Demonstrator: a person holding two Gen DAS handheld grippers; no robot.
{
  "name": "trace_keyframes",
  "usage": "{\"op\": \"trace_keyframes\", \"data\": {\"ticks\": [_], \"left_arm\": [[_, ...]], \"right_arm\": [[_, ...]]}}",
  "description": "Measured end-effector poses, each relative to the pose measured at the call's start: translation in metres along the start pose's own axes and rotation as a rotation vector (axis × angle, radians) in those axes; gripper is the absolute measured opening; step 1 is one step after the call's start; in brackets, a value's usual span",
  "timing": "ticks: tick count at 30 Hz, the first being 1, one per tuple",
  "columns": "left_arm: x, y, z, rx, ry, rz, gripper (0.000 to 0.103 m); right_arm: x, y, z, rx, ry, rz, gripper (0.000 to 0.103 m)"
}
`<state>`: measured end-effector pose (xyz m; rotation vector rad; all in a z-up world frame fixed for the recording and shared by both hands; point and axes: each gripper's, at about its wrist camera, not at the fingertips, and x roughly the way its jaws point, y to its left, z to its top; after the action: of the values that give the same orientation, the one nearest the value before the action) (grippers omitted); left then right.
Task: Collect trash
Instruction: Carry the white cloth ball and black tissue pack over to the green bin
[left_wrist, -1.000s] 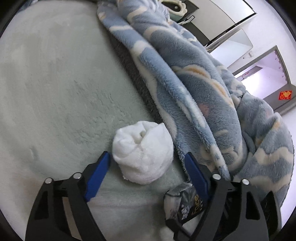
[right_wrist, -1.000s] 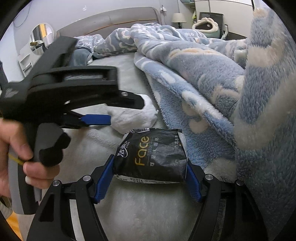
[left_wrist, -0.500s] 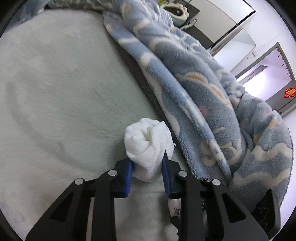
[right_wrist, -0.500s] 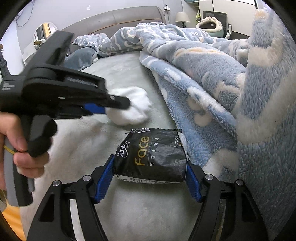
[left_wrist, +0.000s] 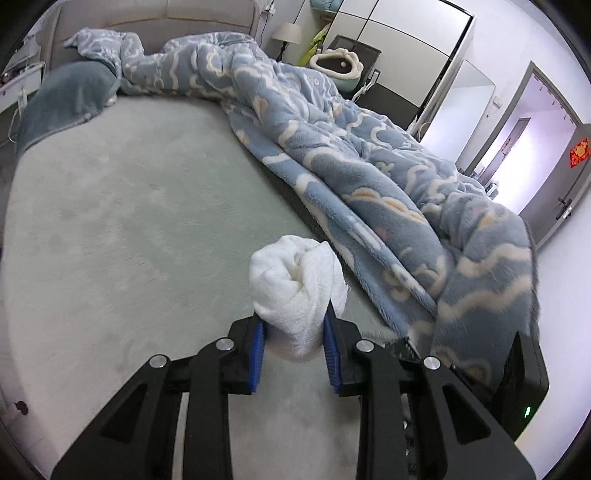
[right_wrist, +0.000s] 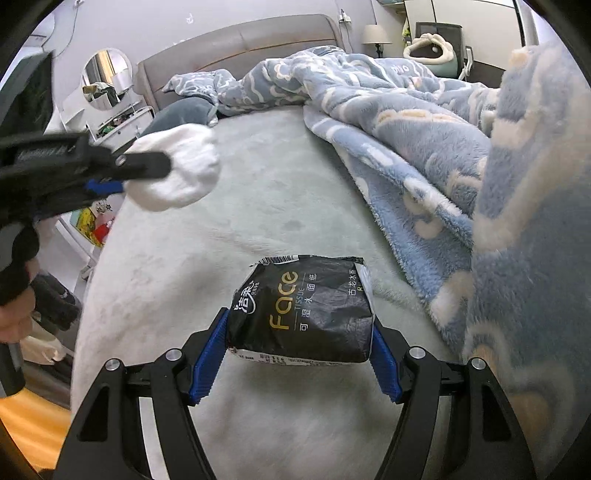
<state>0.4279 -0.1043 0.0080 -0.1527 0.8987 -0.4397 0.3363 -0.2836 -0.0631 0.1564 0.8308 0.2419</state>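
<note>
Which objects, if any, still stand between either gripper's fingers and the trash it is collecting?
Nothing visible does. The left gripper is already shut on the white tissue wad, and the right gripper on the black tissue pack. No bin is in view.

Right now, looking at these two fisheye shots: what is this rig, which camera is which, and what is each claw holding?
There is no robot arm here. A person holds a two-finger gripper in each hand, and each gripper carries a fisheye camera that looks forward along its fingers.

The left wrist view shows the left gripper shut on a white wad of cloth or tissue, lifted clear of the pale green bed sheet.

The right wrist view shows the right gripper shut on a black tissue pack printed with "Face". At that picture's left edge you also see the other gripper from the side, with the same white wad and part of the person's hand.

A blue fleece blanket with a cloud pattern is bunched along the bed's right side.
</note>
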Motion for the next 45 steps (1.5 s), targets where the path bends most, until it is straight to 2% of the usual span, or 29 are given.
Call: {"op": "trace_keyframes", "data": {"ticks": [5,10,14,23,28,39,42,45], "left_arm": [[-0.038,-0.006,-0.031,0.031,-0.031,0.043,0.030],[-0.072,-0.003,-0.071,0.056,-0.028,0.096,0.030],[-0.095,0.002,-0.101,0.042,-0.018,0.120,0.030],[-0.153,0.012,-0.155,0.035,-0.073,0.174,0.030],[-0.179,0.016,-0.188,0.014,-0.102,0.213,0.030],[-0.231,0.058,-0.263,-0.168,-0.130,0.297,0.030],[-0.237,0.073,-0.283,-0.235,-0.133,0.315,0.030],[-0.242,0.086,-0.301,-0.256,-0.121,0.334,0.030]], "right_arm": [[-0.026,0.025,-0.003,-0.031,-0.017,0.004,0.070],[-0.051,0.044,-0.014,-0.035,-0.028,0.013,0.070],[-0.070,0.062,-0.029,-0.020,-0.033,0.040,0.070],[-0.098,0.097,-0.057,-0.051,-0.037,0.045,0.070],[-0.103,0.119,-0.070,-0.072,-0.023,0.078,0.070],[-0.111,0.174,-0.094,-0.176,0.004,0.156,0.070],[-0.112,0.192,-0.100,-0.202,0.007,0.183,0.070],[-0.113,0.206,-0.105,-0.234,0.013,0.198,0.070]]}}
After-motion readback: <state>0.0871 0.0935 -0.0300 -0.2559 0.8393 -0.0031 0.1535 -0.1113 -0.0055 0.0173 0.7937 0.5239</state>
